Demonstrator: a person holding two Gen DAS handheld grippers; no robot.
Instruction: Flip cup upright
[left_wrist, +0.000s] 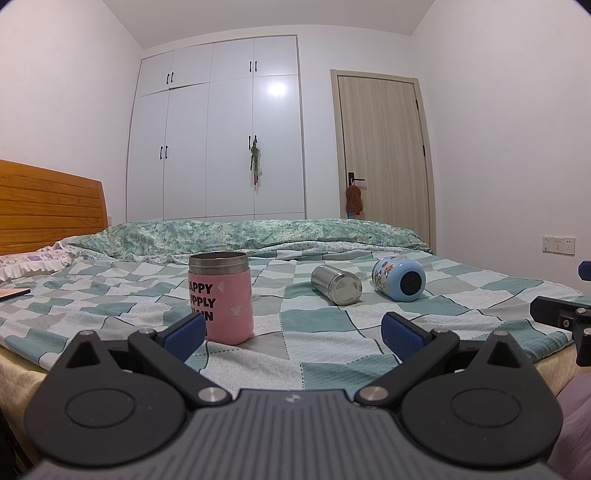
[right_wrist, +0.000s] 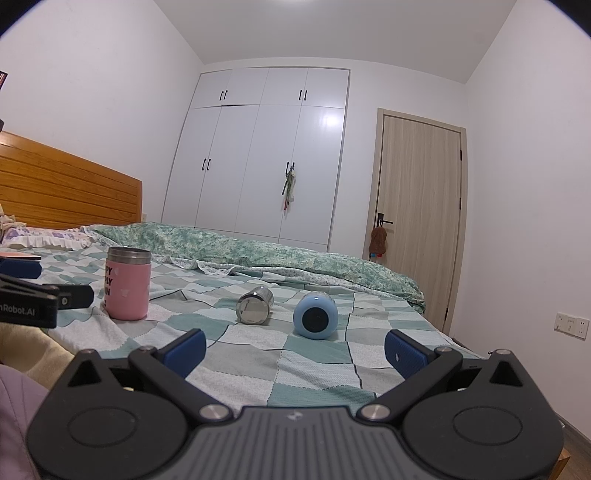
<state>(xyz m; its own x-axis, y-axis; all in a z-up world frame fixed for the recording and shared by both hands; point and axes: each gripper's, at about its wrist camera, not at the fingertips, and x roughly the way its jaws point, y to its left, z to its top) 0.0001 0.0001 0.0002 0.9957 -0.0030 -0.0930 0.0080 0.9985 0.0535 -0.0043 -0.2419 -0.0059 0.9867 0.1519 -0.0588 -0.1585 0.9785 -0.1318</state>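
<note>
Left gripper (left_wrist: 293, 338) jaws apart, empty, pink cup (left_wrist: 221, 297) upright just ahead-left, right gripper (right_wrist: 295, 350) jaws apart, empty, steel cup (right_wrist: 255, 305) & blue cup (right_wrist: 315, 315) on sides ahead.

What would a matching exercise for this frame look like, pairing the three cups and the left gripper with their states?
Things:
1. pink cup
2. steel cup
3. blue cup
4. left gripper

States:
A. lying on its side, cartoon print on its body
B. open, holding nothing
C. standing upright, steel rim at the top
D. lying on its side, bare metal, between the other two cups

Pairs: 1-C, 2-D, 3-A, 4-B
</note>
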